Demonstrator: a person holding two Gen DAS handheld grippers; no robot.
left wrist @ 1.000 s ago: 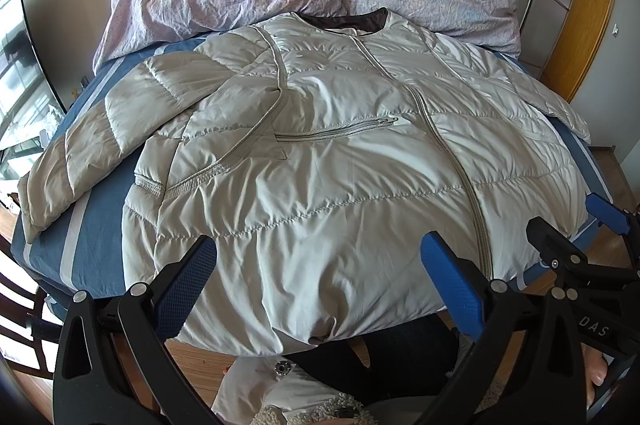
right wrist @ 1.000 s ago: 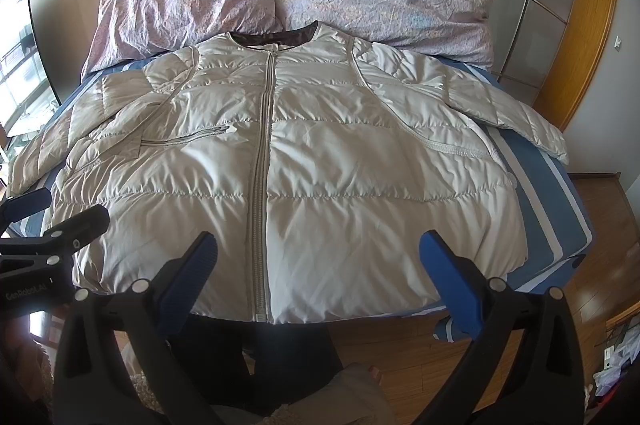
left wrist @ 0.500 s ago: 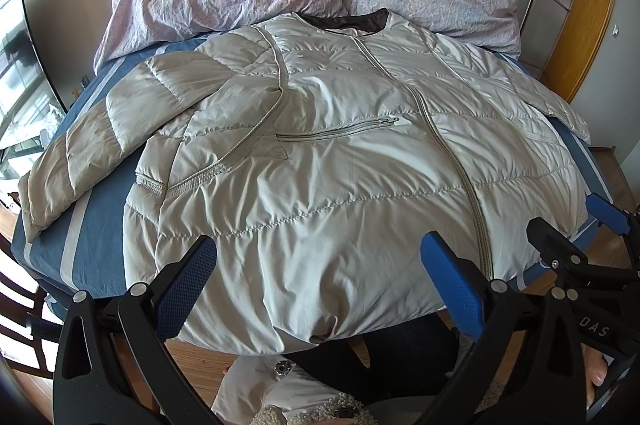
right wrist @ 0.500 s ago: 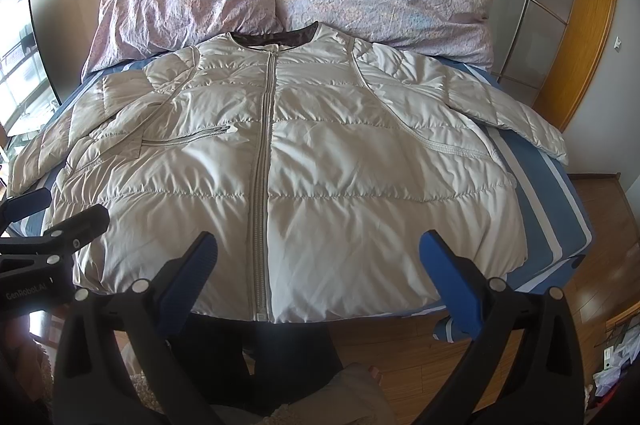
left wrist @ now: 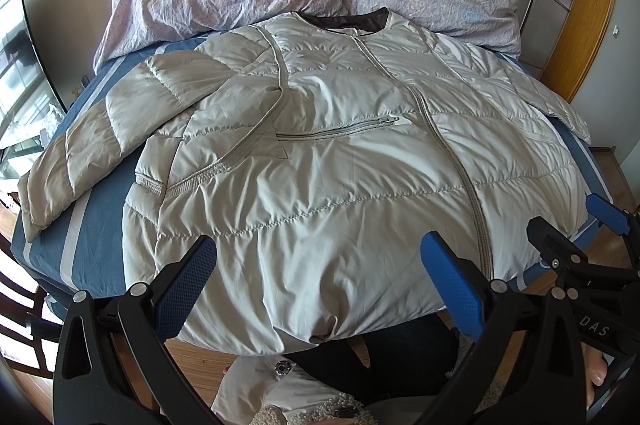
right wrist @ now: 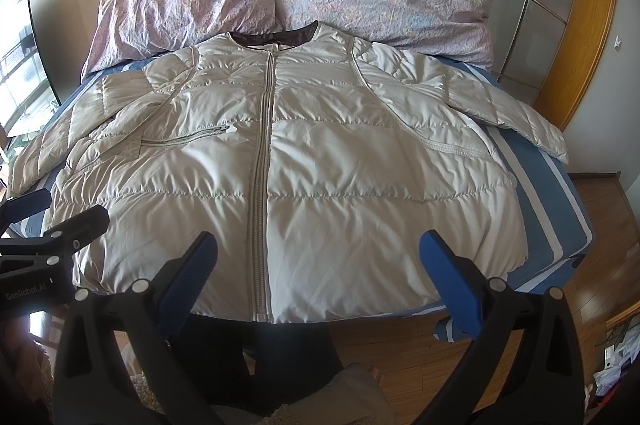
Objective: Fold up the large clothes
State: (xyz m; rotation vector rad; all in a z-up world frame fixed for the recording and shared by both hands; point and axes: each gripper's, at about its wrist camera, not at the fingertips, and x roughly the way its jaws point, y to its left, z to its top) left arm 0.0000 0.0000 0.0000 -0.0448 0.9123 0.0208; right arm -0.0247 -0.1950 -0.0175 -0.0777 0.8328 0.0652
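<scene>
Left wrist view: the left gripper hovers with jaws spread wide and empty over the near hem of the jacket. The right gripper, equally wide, hovers alongside; the jacket lies flat, zipped, on the bed.

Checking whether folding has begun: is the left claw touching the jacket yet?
Cannot tell. In the left wrist view the open left claw overlaps the jacket hem, holding nothing; the right wrist view shows no plain gap or contact.
</scene>
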